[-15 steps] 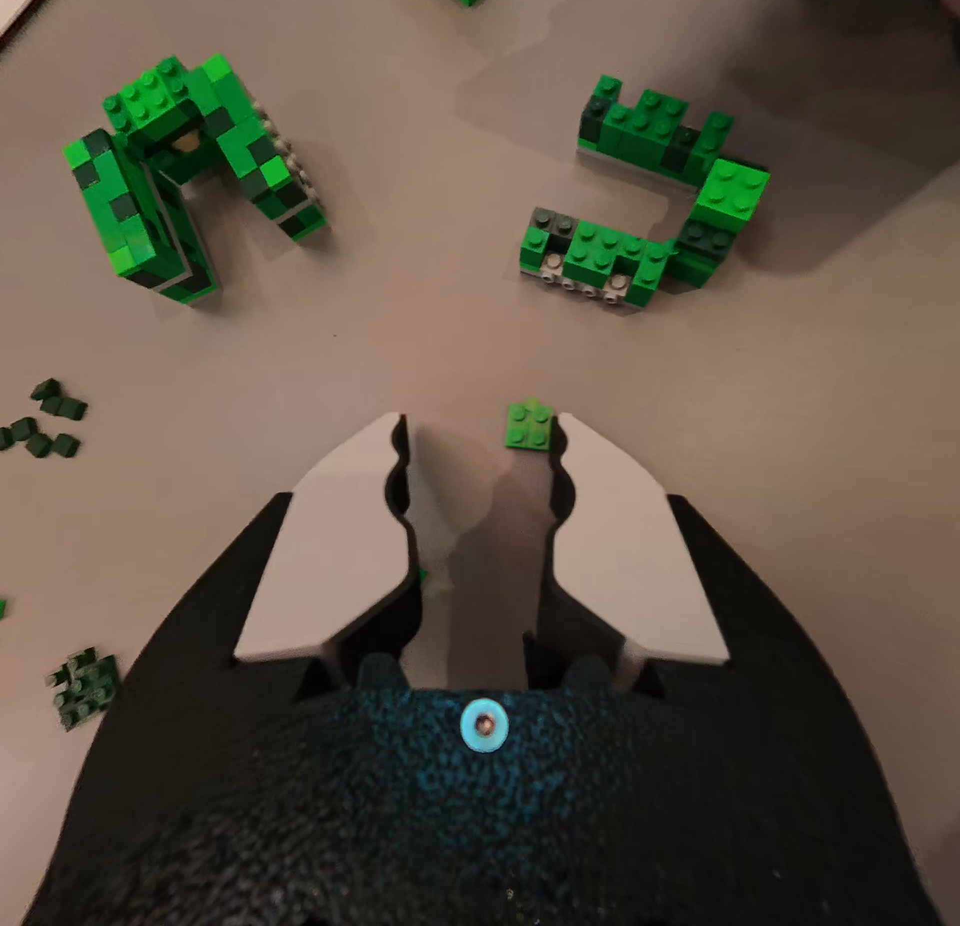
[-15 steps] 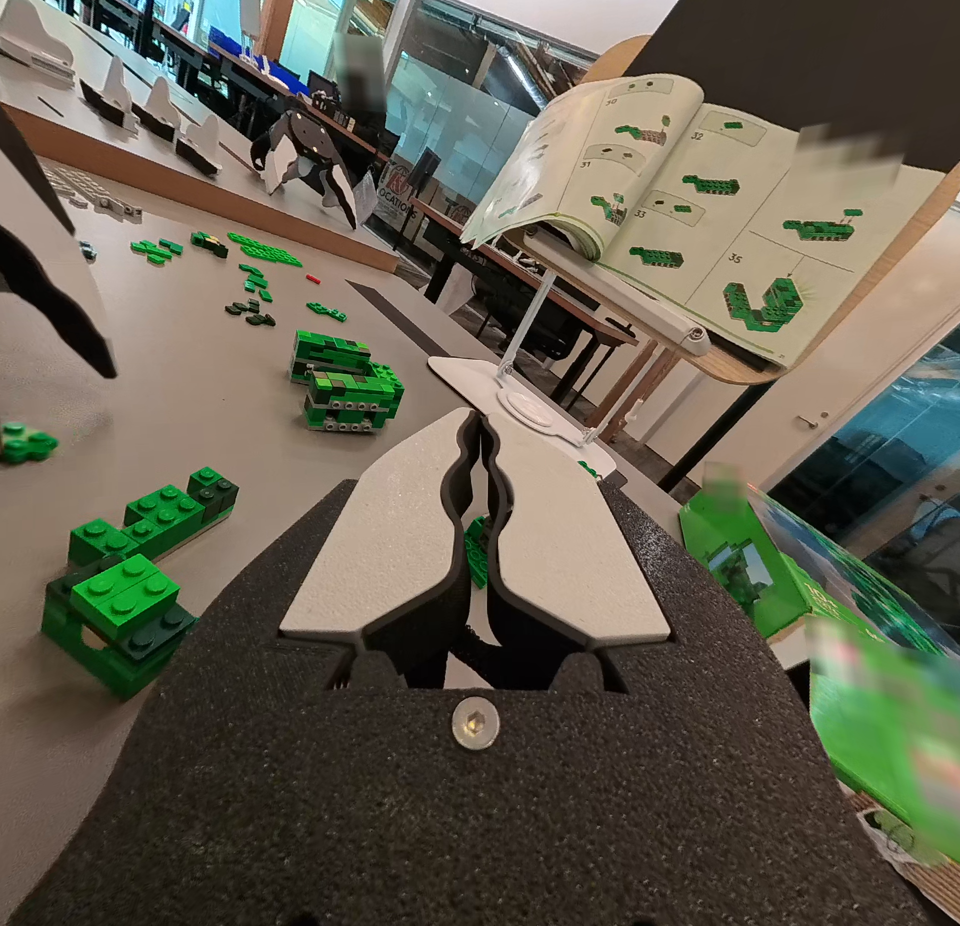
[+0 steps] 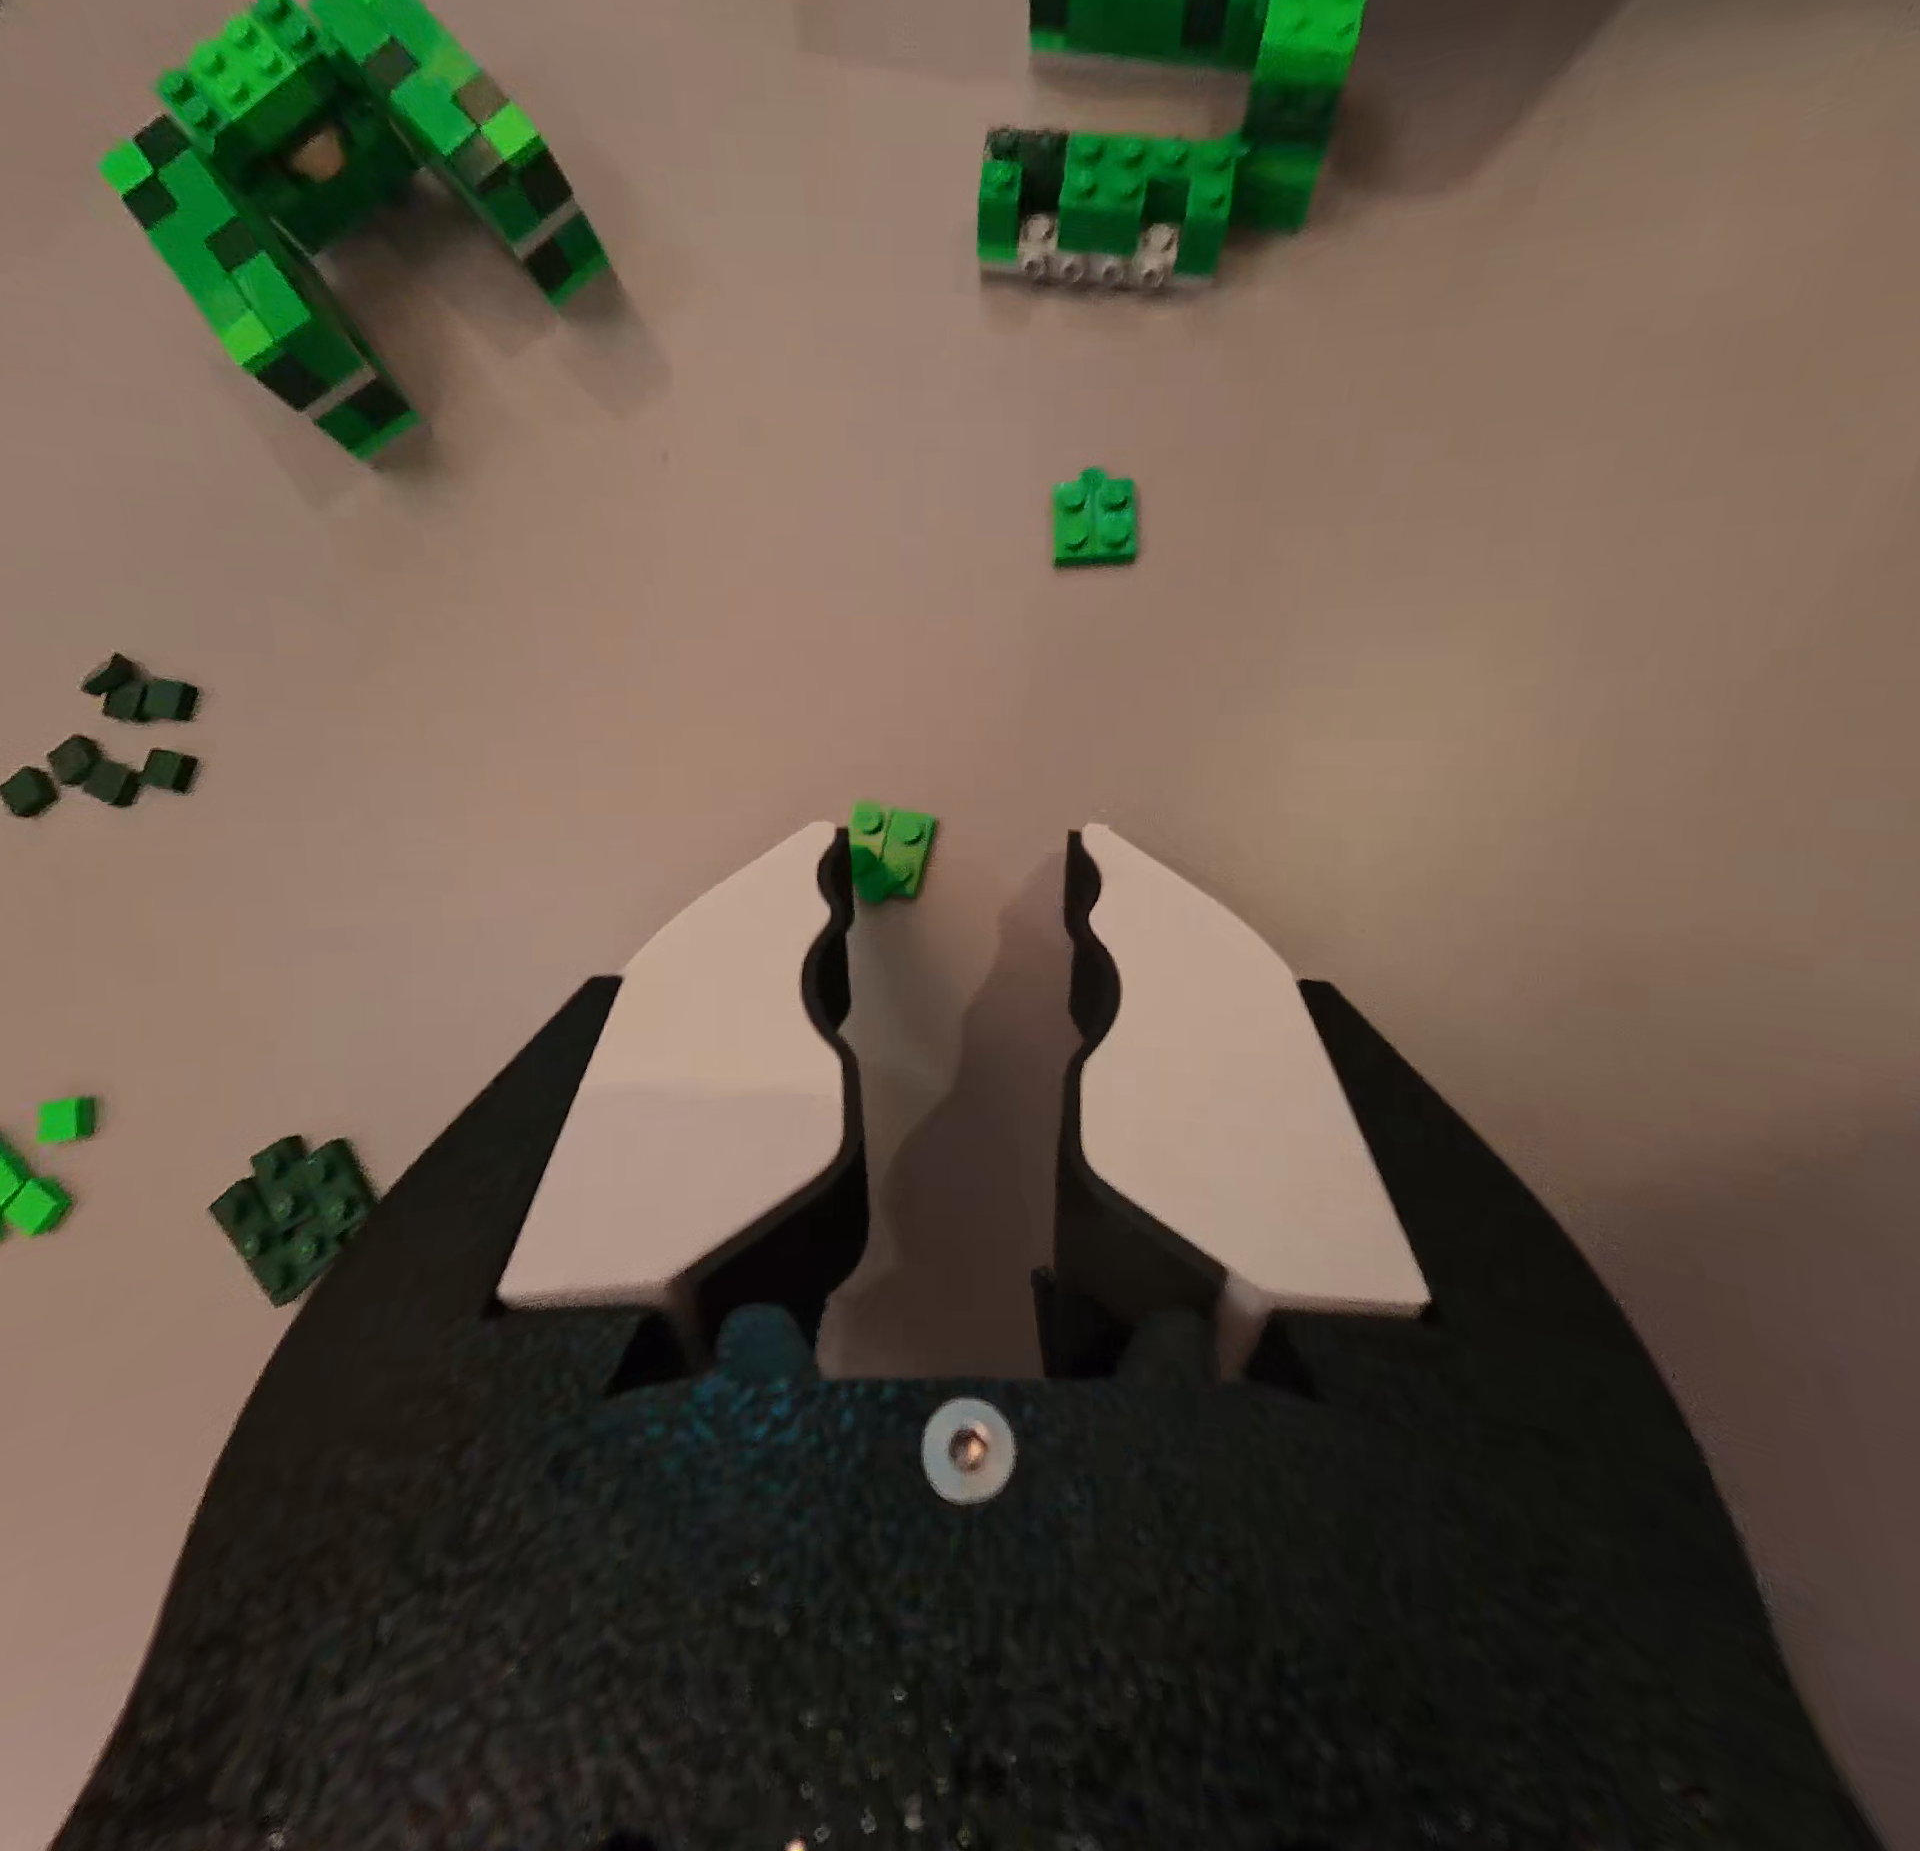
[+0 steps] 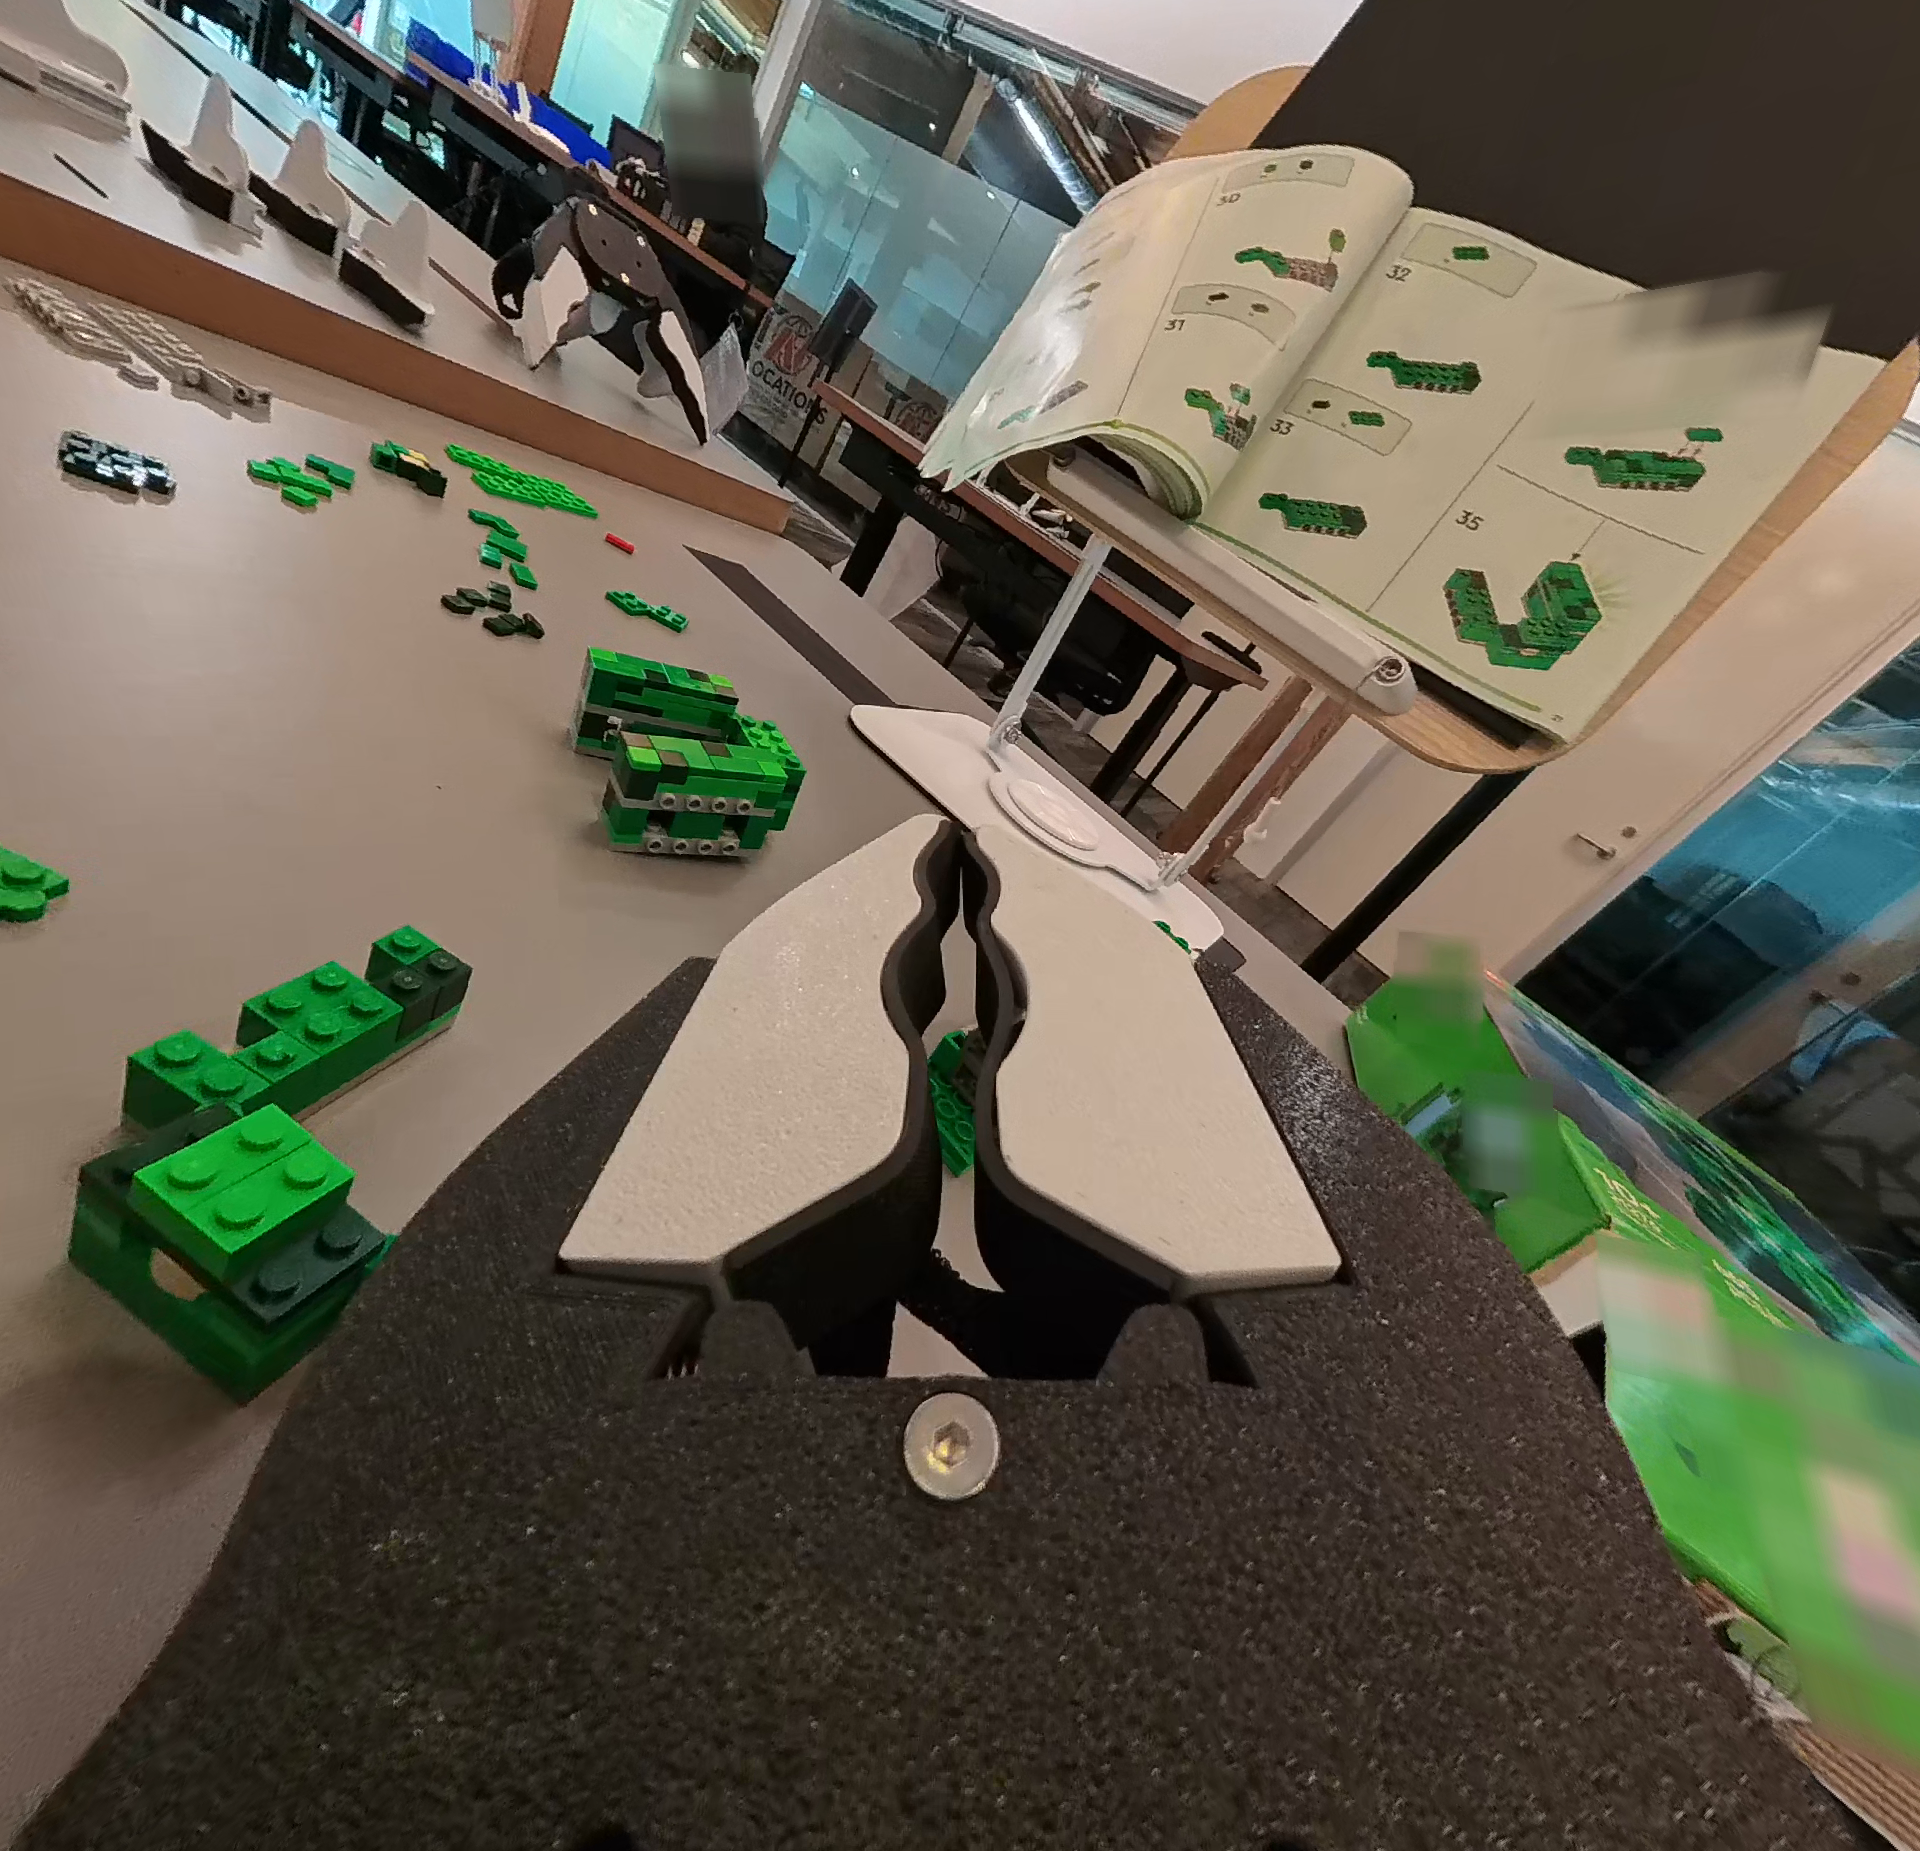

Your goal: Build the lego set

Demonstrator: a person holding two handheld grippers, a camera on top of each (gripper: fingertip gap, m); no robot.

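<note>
Two green sub-assemblies [image 3: 343,201] [image 3: 1164,128] stand built at the frame's top, but loose plates [image 3: 1094,521] still litter the bench [image 3: 1455,762], so much remains. The left gripper [image 3: 951,845] has its fingers spread and empty, a small plate [image 3: 891,851] by the left tip. The right gripper [image 4: 958,845] has its fingers pinched on a green piece [image 4: 951,1105].

Grey table [image 3: 1455,762]: two green builds [image 3: 343,201] [image 3: 1164,128], two small green plates [image 3: 1094,523] [image 3: 894,851], dark tiles [image 3: 104,741], dark plates [image 3: 291,1214], bright tiles [image 3: 42,1167]. Bookstand [image 4: 1039,793] at far edge.

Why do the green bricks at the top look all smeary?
Left wrist view: motion blur smears the U-shaped green build and arch build; the left gripper stays sharp. Right wrist view: the table's bricks look crisp; the smeared green box was blurred afterwards.
</note>
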